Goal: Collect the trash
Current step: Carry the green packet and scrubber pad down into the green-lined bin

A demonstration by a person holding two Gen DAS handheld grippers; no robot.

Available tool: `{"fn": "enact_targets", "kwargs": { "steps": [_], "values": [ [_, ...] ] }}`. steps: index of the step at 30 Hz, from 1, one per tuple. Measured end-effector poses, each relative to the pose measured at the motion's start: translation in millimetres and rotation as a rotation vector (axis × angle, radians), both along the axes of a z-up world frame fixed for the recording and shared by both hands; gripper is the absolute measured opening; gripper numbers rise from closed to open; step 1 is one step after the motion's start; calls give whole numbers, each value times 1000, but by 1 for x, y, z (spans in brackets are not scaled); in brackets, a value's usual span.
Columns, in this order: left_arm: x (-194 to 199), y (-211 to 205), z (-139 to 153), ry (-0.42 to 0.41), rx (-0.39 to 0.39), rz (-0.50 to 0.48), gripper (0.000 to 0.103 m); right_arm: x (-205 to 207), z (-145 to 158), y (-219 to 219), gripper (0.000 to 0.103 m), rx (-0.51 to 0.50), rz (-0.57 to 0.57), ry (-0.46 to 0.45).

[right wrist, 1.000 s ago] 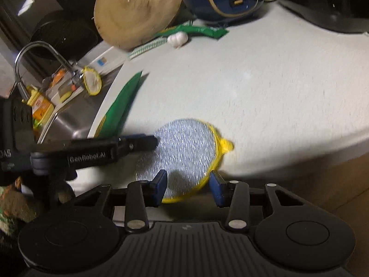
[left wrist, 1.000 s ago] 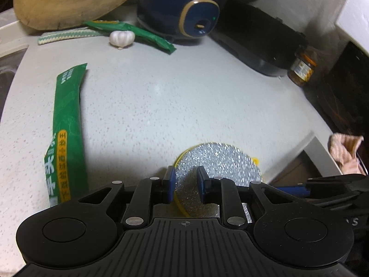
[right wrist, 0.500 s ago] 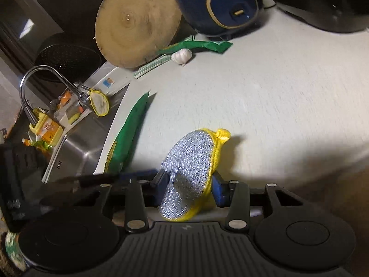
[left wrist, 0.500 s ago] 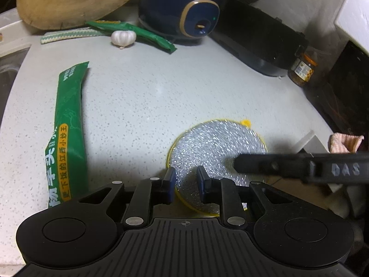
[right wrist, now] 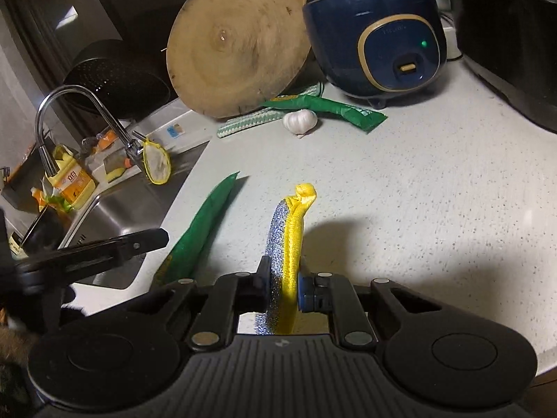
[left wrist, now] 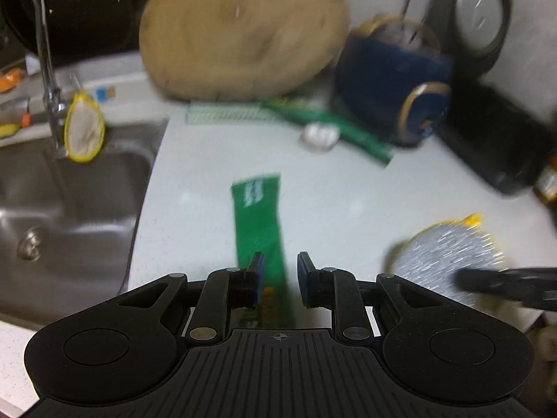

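Note:
My right gripper (right wrist: 282,284) is shut on a round silver scouring pad with a yellow rim (right wrist: 289,240) and holds it on edge above the white counter. The pad also shows in the blurred left wrist view (left wrist: 449,257), with the right gripper's finger (left wrist: 504,284) on it. My left gripper (left wrist: 278,280) is open a little and empty, over the near end of a flat green wrapper (left wrist: 261,223), which also lies left of the pad in the right wrist view (right wrist: 202,233). A second green wrapper (right wrist: 330,108) lies by the rice cooker.
A garlic bulb (right wrist: 300,121) and a striped cloth (right wrist: 254,120) lie below a round wooden board (right wrist: 236,41). A blue rice cooker (right wrist: 379,31) and a black appliance (right wrist: 511,35) stand at the back. The sink (left wrist: 69,202) and tap (right wrist: 87,118) are at left.
The right gripper closed on the scouring pad and lifted it on edge off the counter. The left gripper swung left, away from the pad, to over the flat green wrapper.

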State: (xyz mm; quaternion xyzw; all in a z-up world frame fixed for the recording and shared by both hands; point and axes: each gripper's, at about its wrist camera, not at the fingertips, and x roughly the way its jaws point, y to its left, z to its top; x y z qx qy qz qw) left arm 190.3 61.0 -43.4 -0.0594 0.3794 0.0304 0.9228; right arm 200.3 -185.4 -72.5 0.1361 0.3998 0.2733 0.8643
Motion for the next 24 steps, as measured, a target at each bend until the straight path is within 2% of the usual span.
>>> {"fn": "enact_targets", "kwargs": {
  "steps": [2,5,10,21,24],
  "values": [
    [14,-4,-13,49,29,-2,25,2,-2,0,14,-2,1,-1],
    [24,-11,-24,80,109,7,31,4,-6,-2,14,0,6,5],
    [31,-12,-32,124,130,15,40,7,-8,-2,15,-4,9,3],
    [24,3,-36,77,55,-8,39,8,-10,4,18,-18,20,-3],
    [17,5,-37,57,27,-3,36,7,-12,7,19,-20,27,7]
  ]
}}
